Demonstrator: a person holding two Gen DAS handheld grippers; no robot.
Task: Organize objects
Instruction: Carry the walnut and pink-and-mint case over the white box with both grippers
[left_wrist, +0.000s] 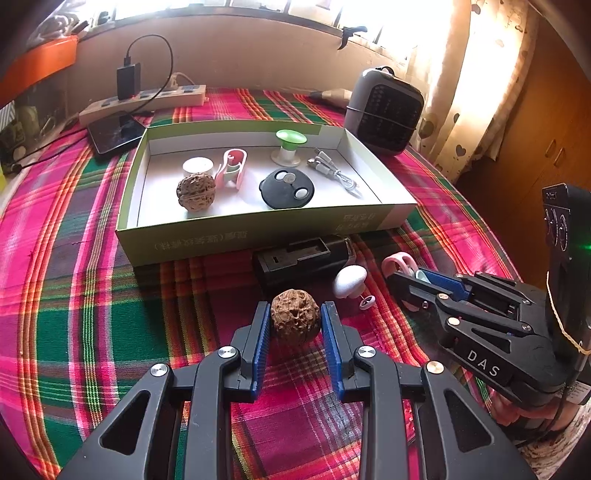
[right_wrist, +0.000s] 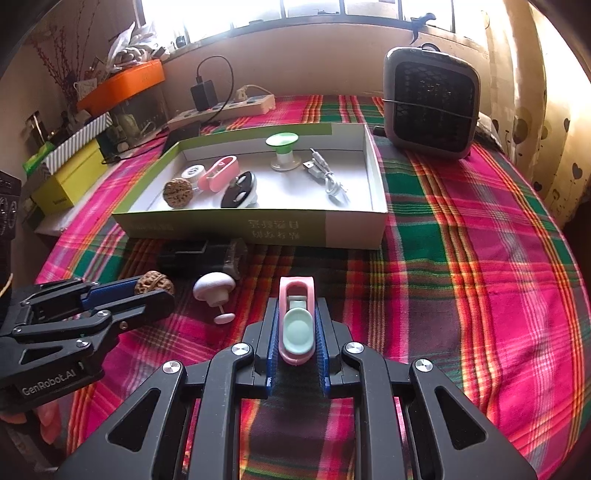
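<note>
Our left claw pinches the walnut, our right claw the pink clip; the box lies straight ahead.

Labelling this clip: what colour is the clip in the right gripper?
Pink clip with a mint-green insert, clearest in the right wrist view.

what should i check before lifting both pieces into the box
1. Right gripper shut on the pink clip: ok.
2. Left gripper clamped on the walnut: cannot tell, a sliver of gap shows at one pad.
3. Free floor space in the box: ok, bare on the near right.
4. White mushroom-shaped piece clear of both grippers: ok.
5. Black block in front of the box lies under the path: not ok, lift over it.
</note>
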